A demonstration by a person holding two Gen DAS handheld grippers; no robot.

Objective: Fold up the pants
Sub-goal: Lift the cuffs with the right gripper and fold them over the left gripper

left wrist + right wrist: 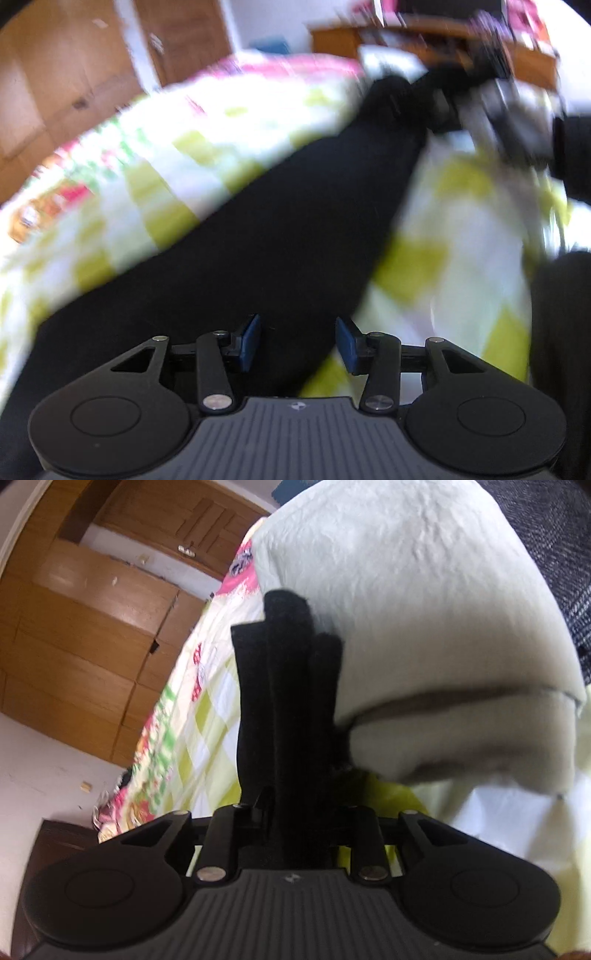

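pants: one black pair [258, 229] across your bed [155, 147]
left tool [298, 345]: pads apart, over pants
right tool [295, 812]: clamped on bunched pants [288, 686], 12 o'clock

Black pants [258, 229], stretched across bed

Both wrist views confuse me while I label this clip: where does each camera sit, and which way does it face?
Left wrist: sits on the left gripper, looking along the black pants across the checked bedspread; its open blue-padded fingers show, and the right gripper blurred at the far end.
Right wrist: sits on the right gripper, facing a white pillow and wooden wardrobe; its fingers clamp bunched pants.
Shared: pants, bedspread, wardrobe.
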